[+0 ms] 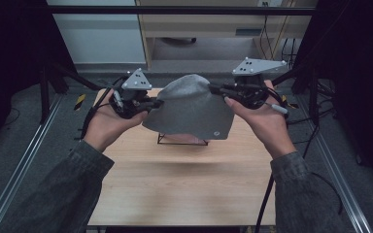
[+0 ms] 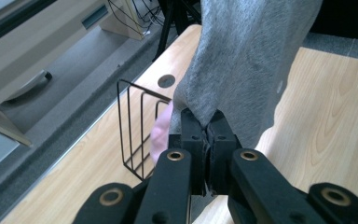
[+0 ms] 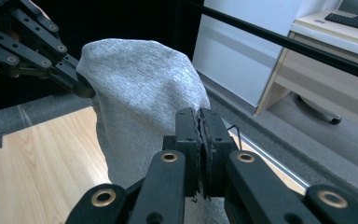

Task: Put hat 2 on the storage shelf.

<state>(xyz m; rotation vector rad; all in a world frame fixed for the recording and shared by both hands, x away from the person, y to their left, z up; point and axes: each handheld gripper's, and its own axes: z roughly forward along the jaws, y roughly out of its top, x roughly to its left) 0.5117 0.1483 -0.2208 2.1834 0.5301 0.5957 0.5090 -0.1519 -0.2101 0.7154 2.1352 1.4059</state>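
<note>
Grey cloth (above wire rack) pinched by left gripper, right gripper

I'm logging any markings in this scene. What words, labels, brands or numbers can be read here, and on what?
None can be read.
The grey cloth held between the left gripper and right gripper bears a small round mark, too small to read.
The wooden table and wire rack carry no text.

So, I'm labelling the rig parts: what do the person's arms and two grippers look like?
Dark grey-green sleeves with buttoned cuffs. Both the left gripper and the right gripper are black, with linked jaws pinned by brass-coloured rivets. Each carries a grey three-cornered plate with small dots, and trails a black cable.
</note>
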